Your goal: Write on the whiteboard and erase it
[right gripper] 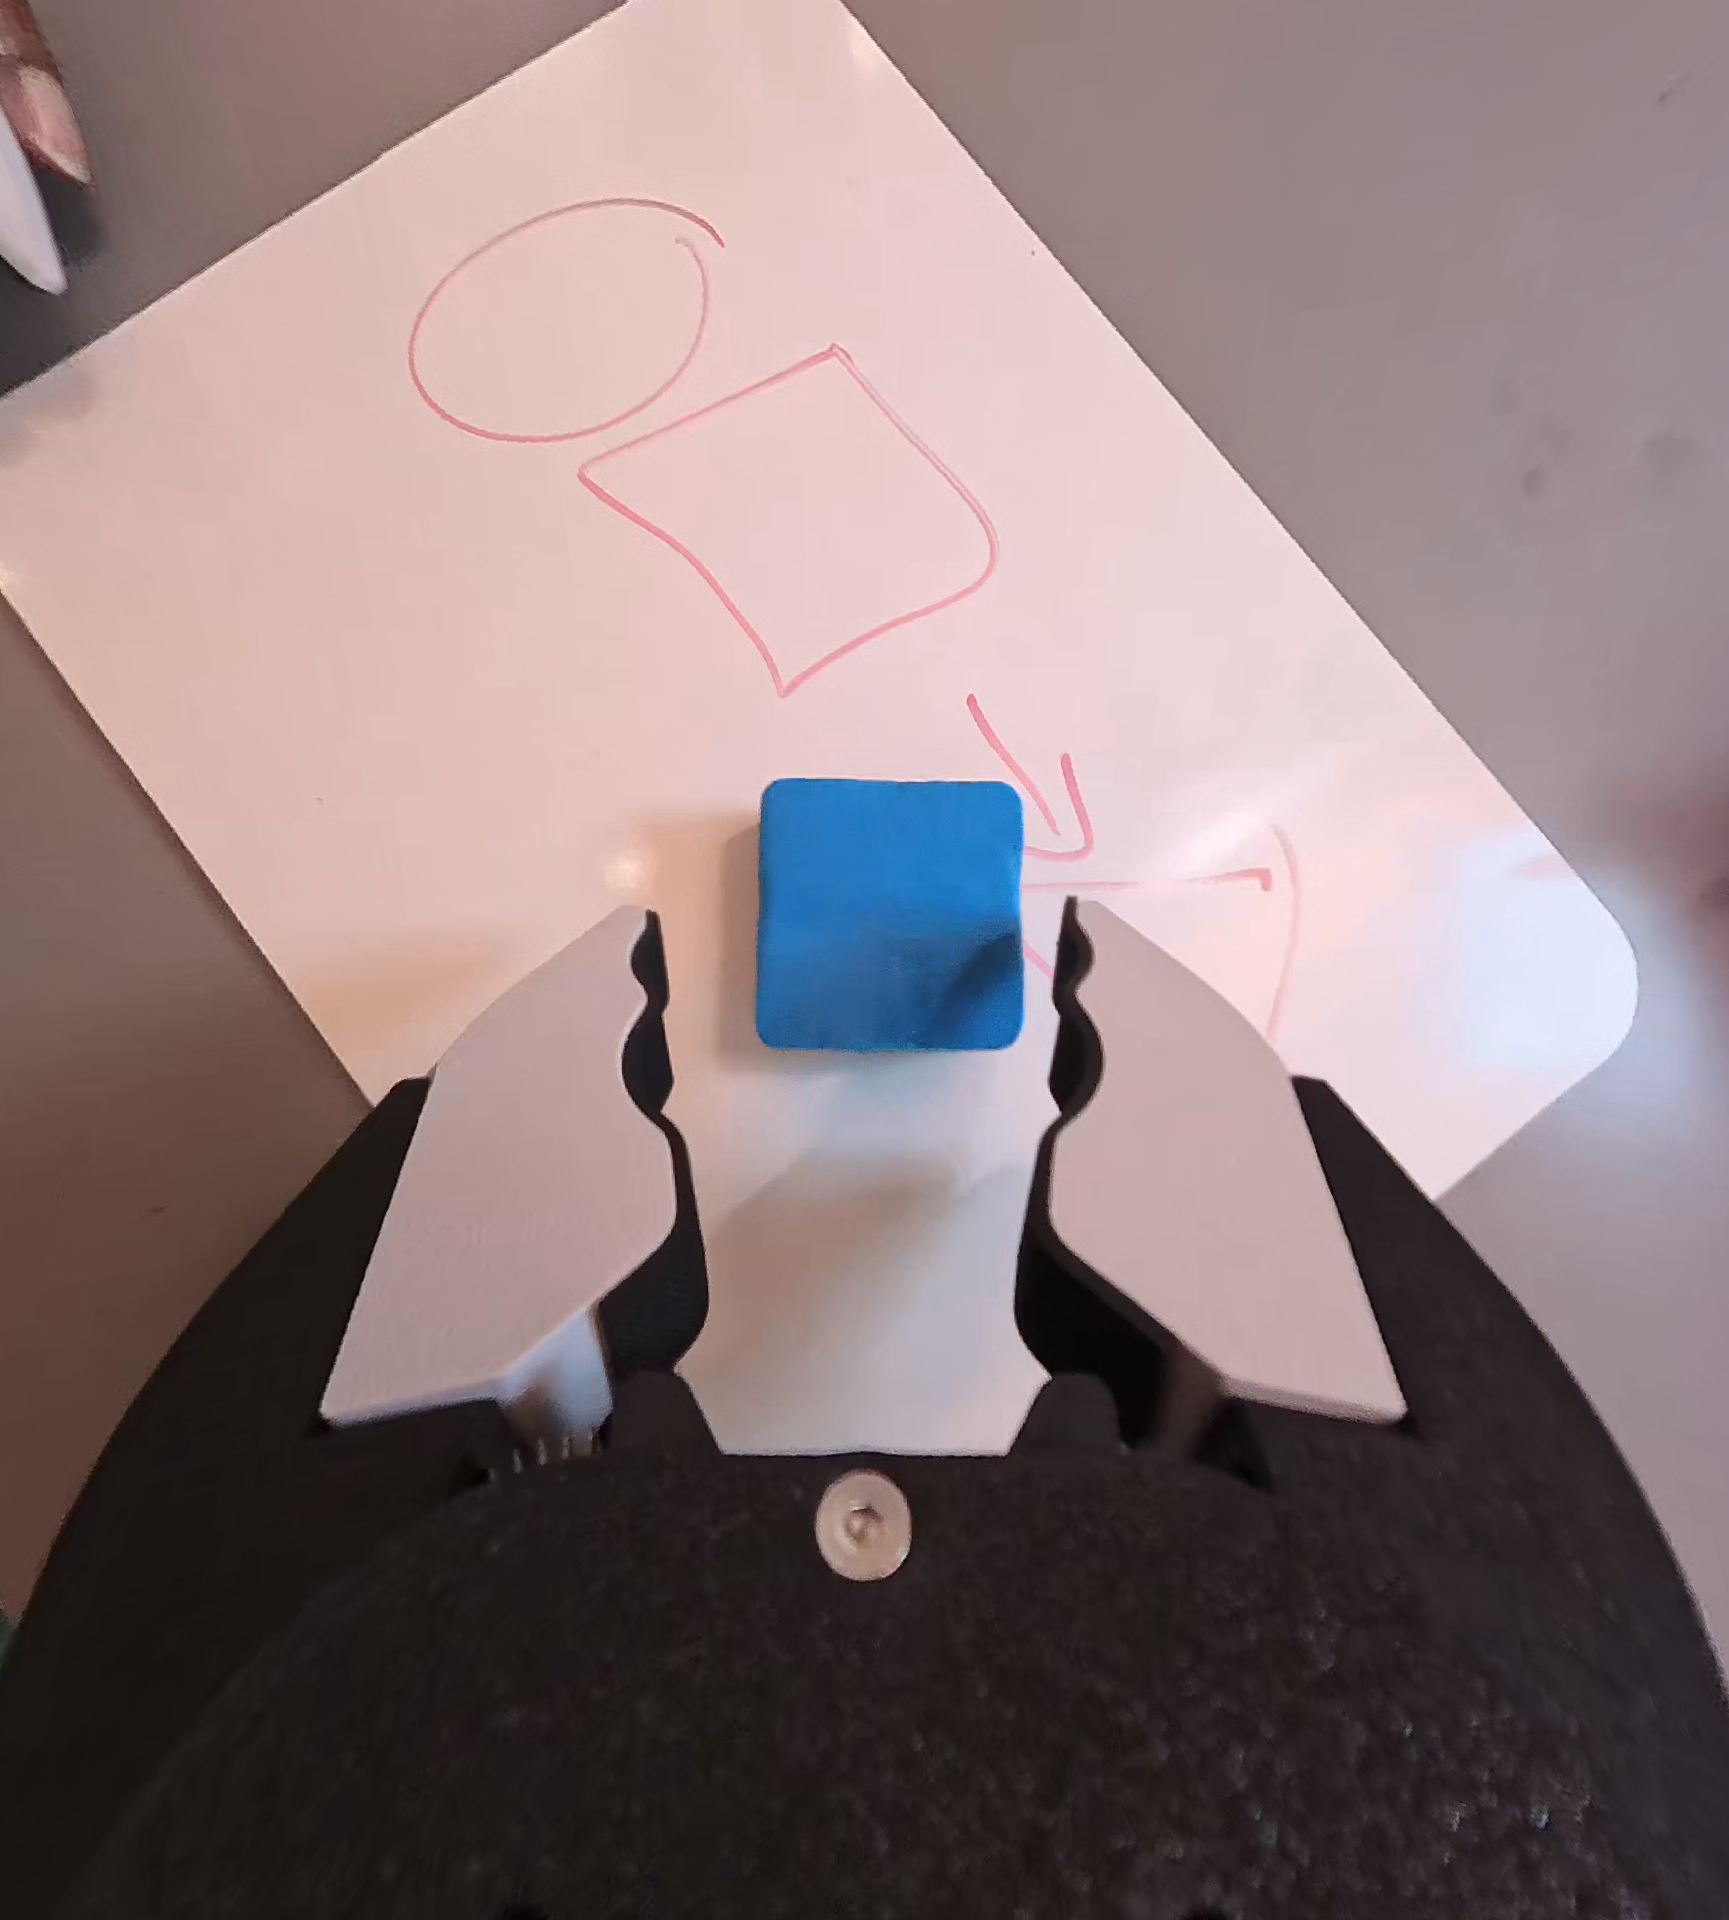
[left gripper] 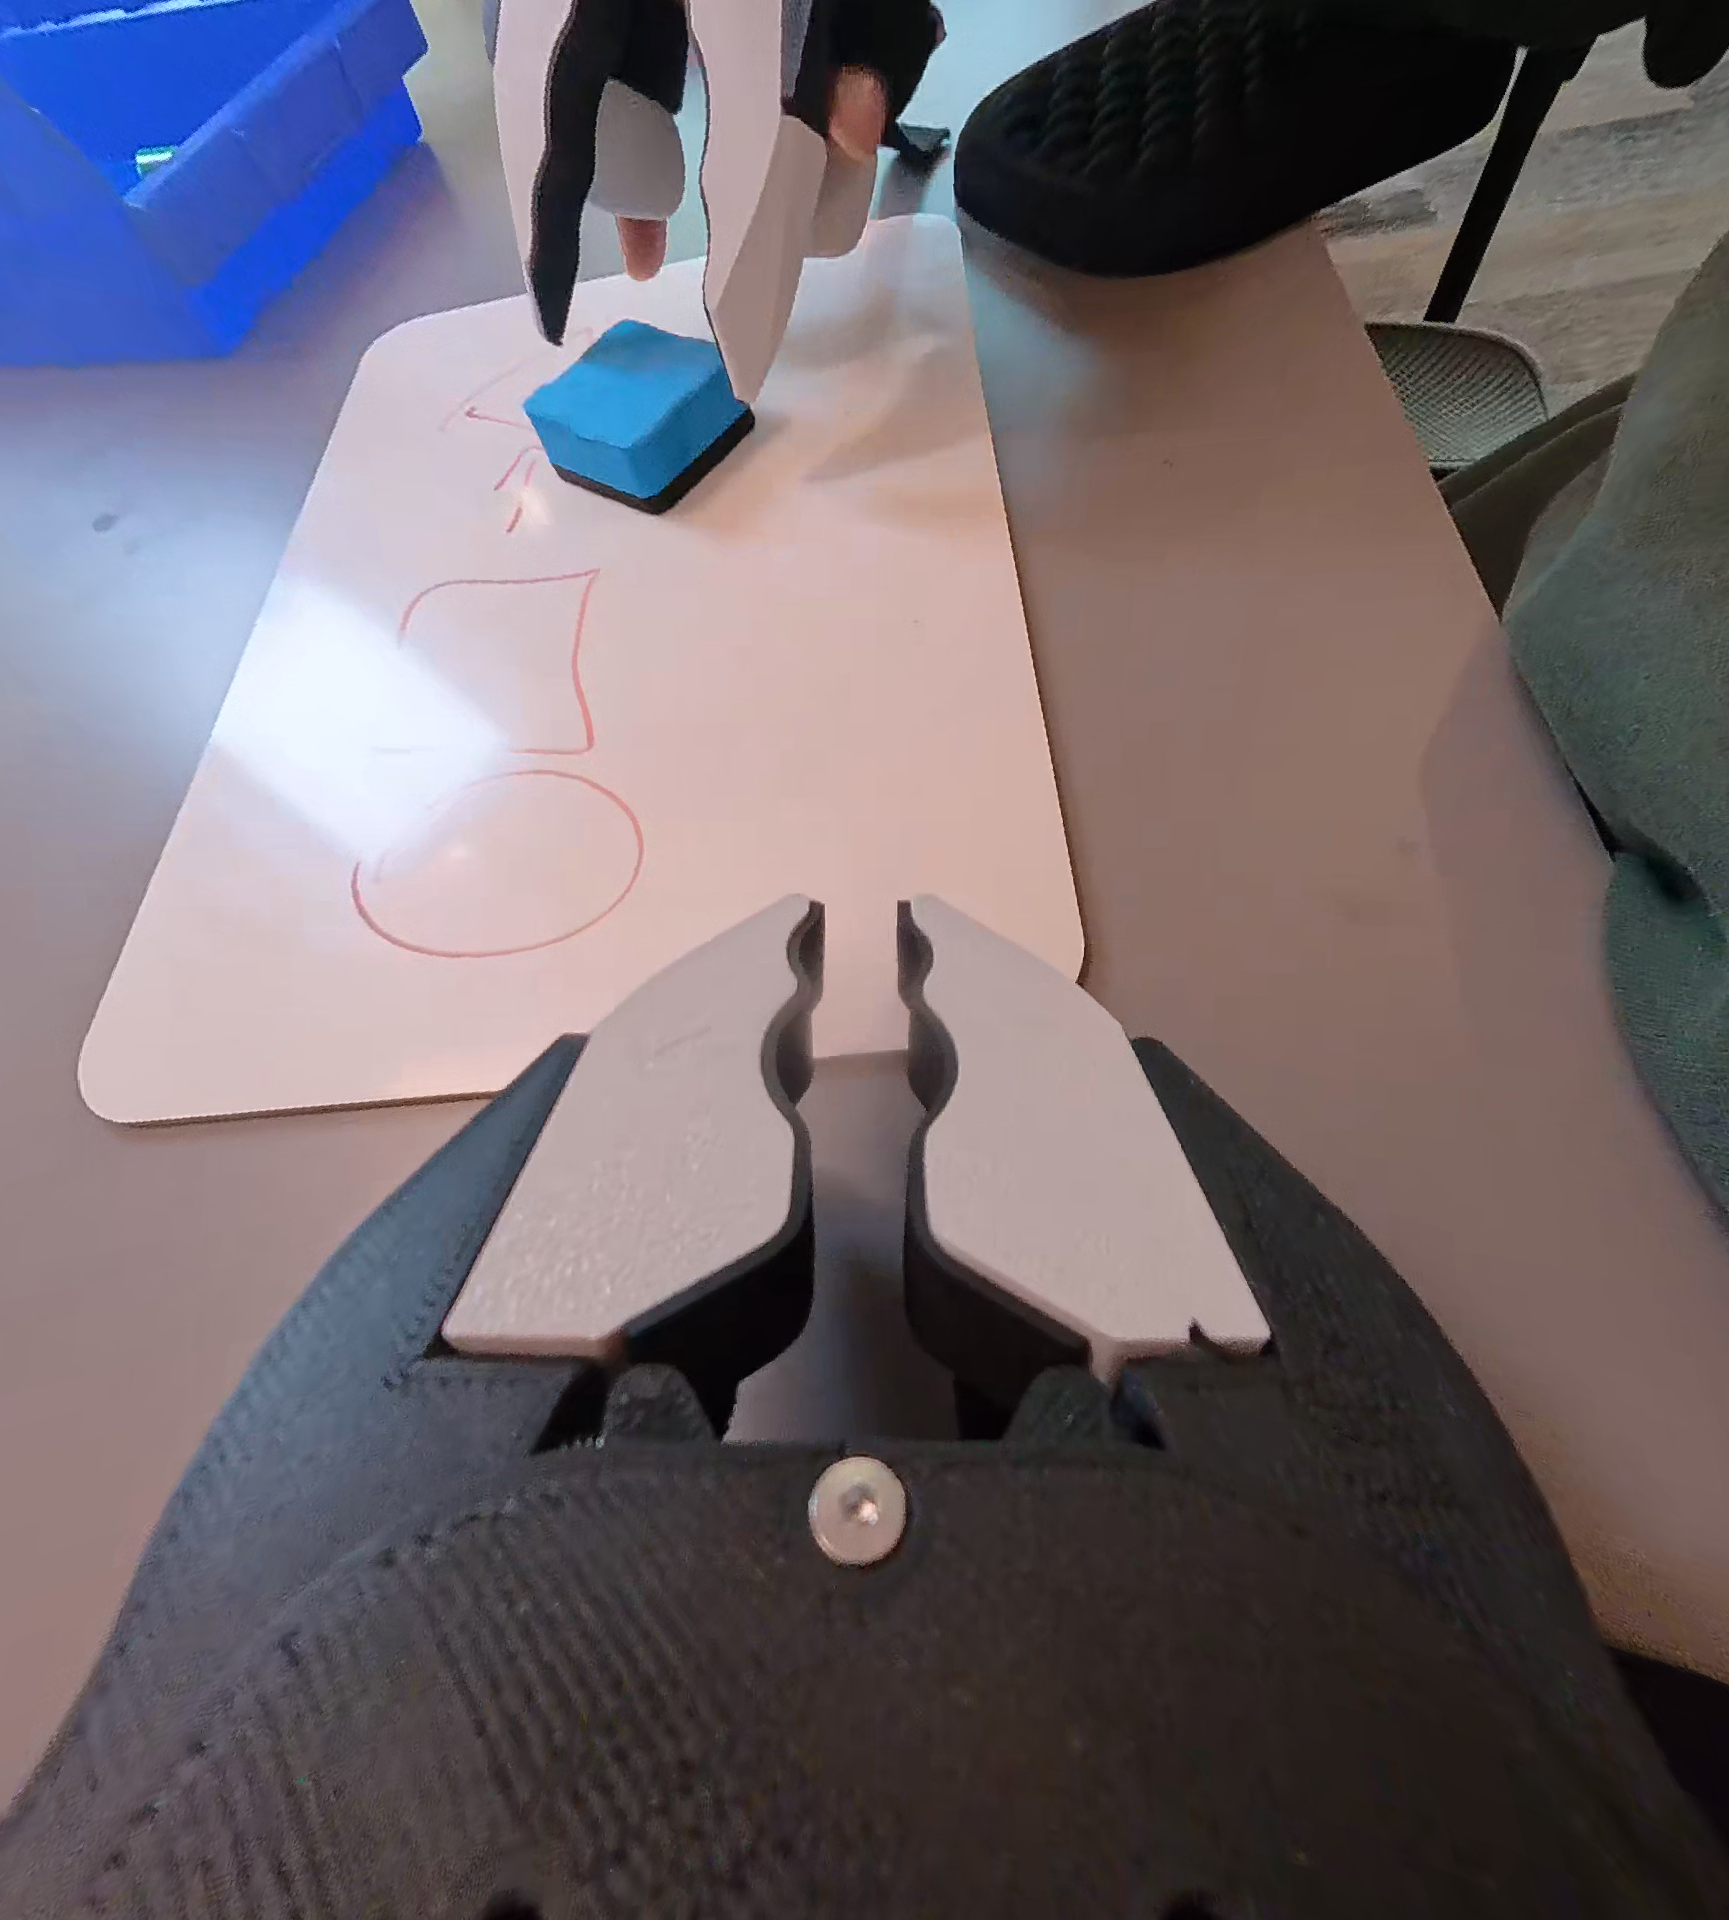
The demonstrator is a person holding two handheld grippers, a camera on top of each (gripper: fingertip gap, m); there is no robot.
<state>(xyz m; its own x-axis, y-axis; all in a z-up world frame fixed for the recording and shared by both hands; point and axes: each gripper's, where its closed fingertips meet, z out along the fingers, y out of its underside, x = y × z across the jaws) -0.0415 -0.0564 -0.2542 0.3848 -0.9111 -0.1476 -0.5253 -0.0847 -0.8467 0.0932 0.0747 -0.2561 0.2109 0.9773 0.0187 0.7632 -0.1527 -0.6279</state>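
A white whiteboard [left gripper: 787, 727] lies flat on the grey table [left gripper: 1255, 623]. It bears red marker drawings: a circle [right gripper: 559, 322], a square [right gripper: 798, 520], an arrow [right gripper: 1057, 800] and part of a triangle. A blue eraser [right gripper: 886, 904] with a black base sits on the board beside the arrow. My right gripper [right gripper: 858, 909] is open and straddles the eraser from above, with a gap on each side. In the left wrist view the eraser [left gripper: 631, 416] shows between the right gripper's fingers [left gripper: 756, 312]. My left gripper [left gripper: 860, 909] hovers at the board's near edge, slightly open and empty.
Blue plastic bins [left gripper: 112, 156] stand at the far left of the table. A black chair [left gripper: 1203, 135] is beyond the far edge. A person's green clothing [left gripper: 1691, 727] lies along the right side. The left gripper's white fingertips [right gripper: 8, 208] show at the board's far corner.
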